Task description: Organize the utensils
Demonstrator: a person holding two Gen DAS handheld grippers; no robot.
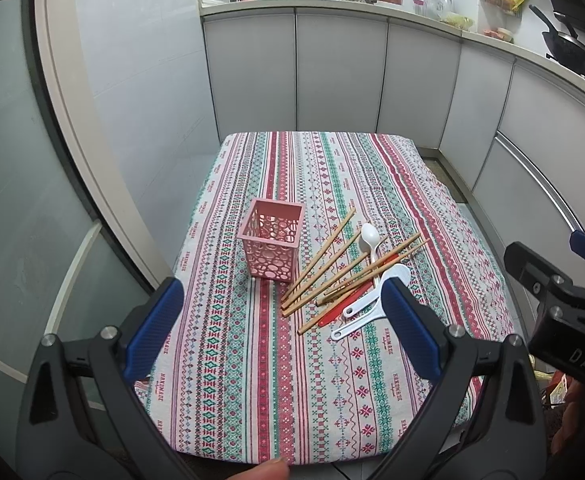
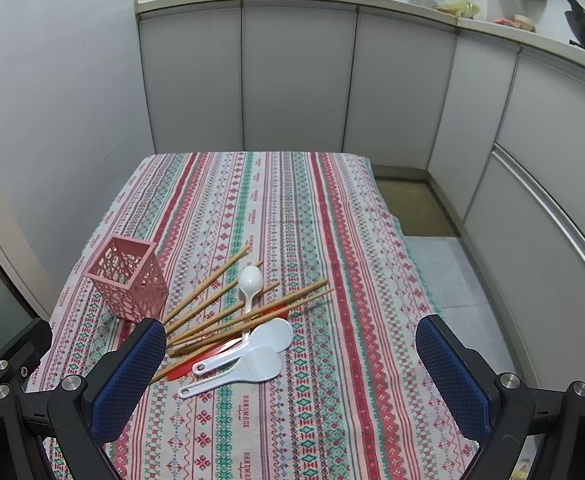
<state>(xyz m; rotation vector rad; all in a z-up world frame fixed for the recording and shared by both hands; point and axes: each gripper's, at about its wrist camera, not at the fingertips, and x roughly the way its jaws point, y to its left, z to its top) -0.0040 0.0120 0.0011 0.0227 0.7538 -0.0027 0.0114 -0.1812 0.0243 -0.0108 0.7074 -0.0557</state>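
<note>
You held both tools above the near edge of the desk, with nothing between their fingers. The left tool stood with its jaws spread wide and empty; the right tool likewise.

The utensils lay in a loose fan near the middle of the striped cloth, ahead of both tools. The chopsticks pointed their long axes from near-left to far-right, with the near ends bunched toward the left finger of the right tool. The white spoon lay across them, bowl away from you. Two white rice paddles lay overlapped at the near side, handles toward the left. A red utensil lay partly under them.

The pink holder, a square perforated plastic cup, stood upright just left of the fan and was empty. The right tool looked nearer the paddles; the left tool nearer the holder.
</note>
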